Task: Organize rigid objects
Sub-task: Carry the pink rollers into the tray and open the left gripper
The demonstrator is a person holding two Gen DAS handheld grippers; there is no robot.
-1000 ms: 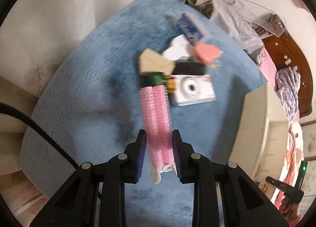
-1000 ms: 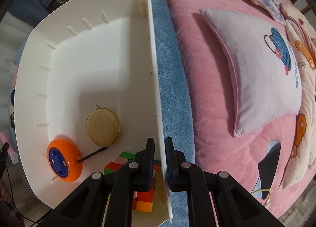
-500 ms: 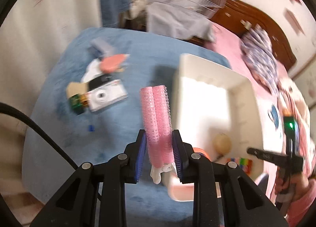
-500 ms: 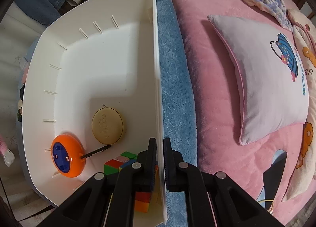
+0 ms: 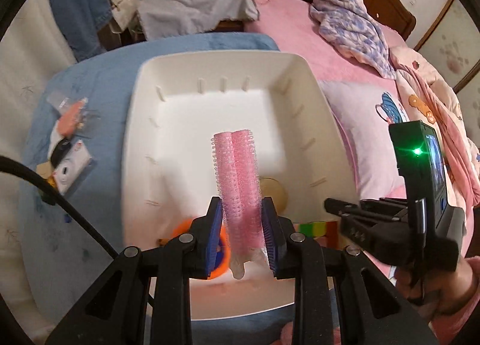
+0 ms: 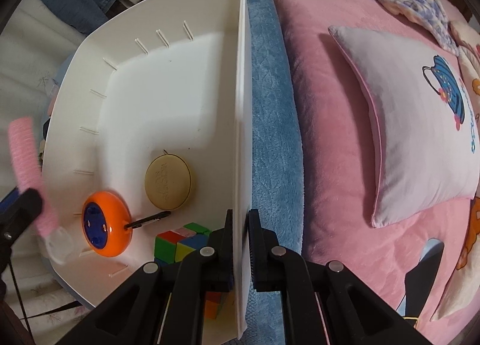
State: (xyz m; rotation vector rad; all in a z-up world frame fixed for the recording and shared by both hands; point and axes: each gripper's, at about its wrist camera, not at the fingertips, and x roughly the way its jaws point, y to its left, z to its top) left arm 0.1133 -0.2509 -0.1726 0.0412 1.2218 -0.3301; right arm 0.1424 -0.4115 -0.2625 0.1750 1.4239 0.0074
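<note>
1. Setting: a bedroom with a pink bed (image 6: 324,141); a blue blanket (image 5: 90,99) carried a white bin (image 5: 228,66), with a printed pillow (image 6: 420,123) just beyond the bin's far wall.
2. The right tool (image 6: 240,222) pointed steeply down with its jaws pressed together on the bin's thin side wall, one jaw inside, one outside. Judged purpose: to steady the light bin while items were dropped in.
3. The left tool (image 5: 242,225) pinched the pink hair rollers (image 5: 237,177) near their lower end, so that most of their length stood out ahead of the jaws. The rollers hung above the bin's interior, clear of its floor, apparently positioned for release.
4. The rollers appeared as two bristly pink cylinders side by side, ending in a pale translucent clip behind the jaws.
5. Already in the bin, below and beside the left tool: an orange disc (image 6: 106,225) with a blue face, a tan round case (image 6: 168,181) and a colour cube (image 6: 180,243).
6. Well to the left of that tool, unsorted items (image 5: 70,153) lay on the blanket, blurred; one resembled a small white camera.
</note>
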